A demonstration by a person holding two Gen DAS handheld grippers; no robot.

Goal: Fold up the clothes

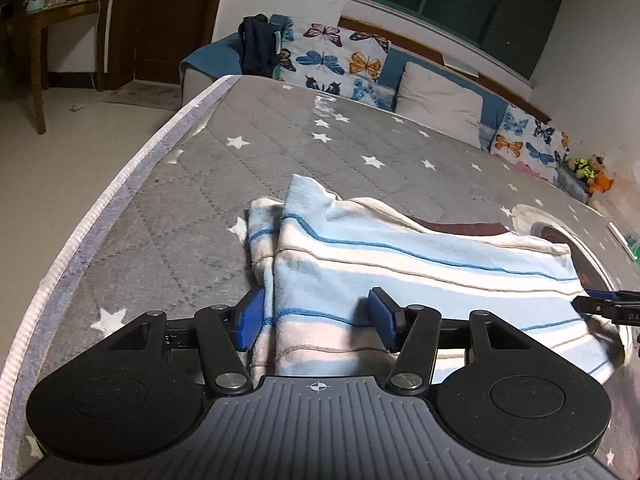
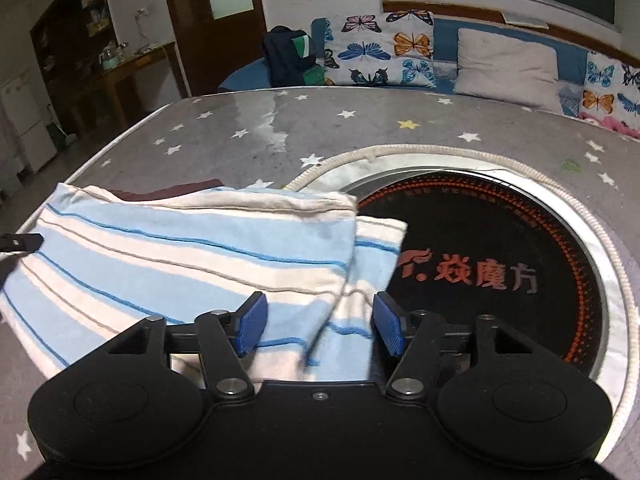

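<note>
A light-blue and cream striped garment (image 1: 400,256) lies folded on the grey star-print table cover (image 1: 200,184). My left gripper (image 1: 318,318) is open, its blue pads on either side of the garment's near left edge. In the right wrist view the same garment (image 2: 180,256) lies at the left, and my right gripper (image 2: 318,322) is open astride its near right corner. A folded sleeve (image 2: 372,256) sticks out at the right. A dark maroon cloth (image 2: 168,193) peeks out behind the garment. The right gripper's tip (image 1: 612,304) shows at the left view's right edge.
A round black cooktop (image 2: 500,264) with orange lettering and a white rim is set in the table, partly under the garment. Behind the table stand butterfly cushions (image 2: 384,52), a grey pillow (image 2: 508,64) and a dark bag (image 2: 288,56). The table's edge (image 1: 92,216) runs along the left.
</note>
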